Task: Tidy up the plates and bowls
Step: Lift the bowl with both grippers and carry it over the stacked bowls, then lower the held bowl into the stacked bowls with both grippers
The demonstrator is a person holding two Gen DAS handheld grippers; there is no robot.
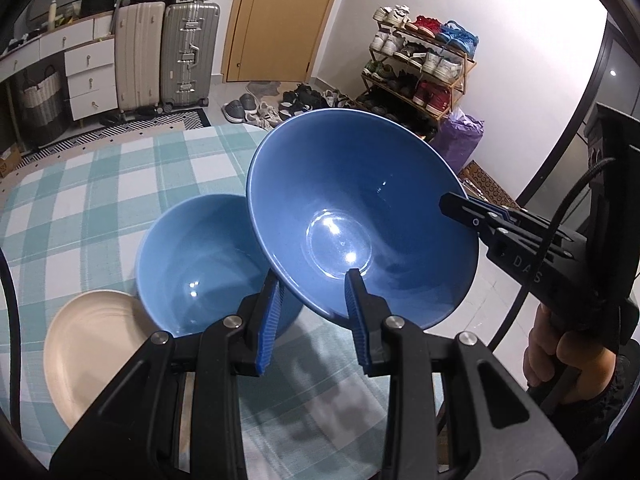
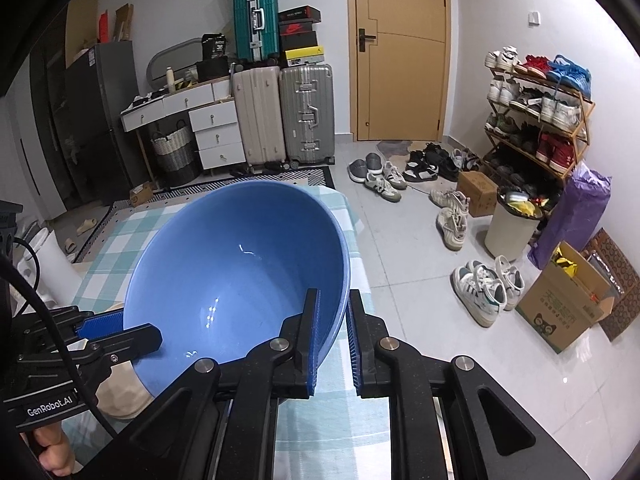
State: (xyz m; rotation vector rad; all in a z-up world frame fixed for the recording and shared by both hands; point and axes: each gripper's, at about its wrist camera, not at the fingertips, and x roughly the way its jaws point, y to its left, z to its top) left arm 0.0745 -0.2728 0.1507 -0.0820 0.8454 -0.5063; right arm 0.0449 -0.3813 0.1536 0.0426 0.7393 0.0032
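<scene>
A large blue bowl is held tilted in the air above the table; it also shows in the right wrist view. My left gripper is shut on its near rim. My right gripper is shut on the opposite rim, and shows at the right of the left wrist view. A second blue bowl stands upright on the checked tablecloth just left of and below the held one. A beige plate lies beside that bowl, at the front left.
The table edge runs close on the right, with tiled floor beyond. Shoes, a cardboard box, a white bin and a shoe rack stand there. Suitcases and drawers line the far wall.
</scene>
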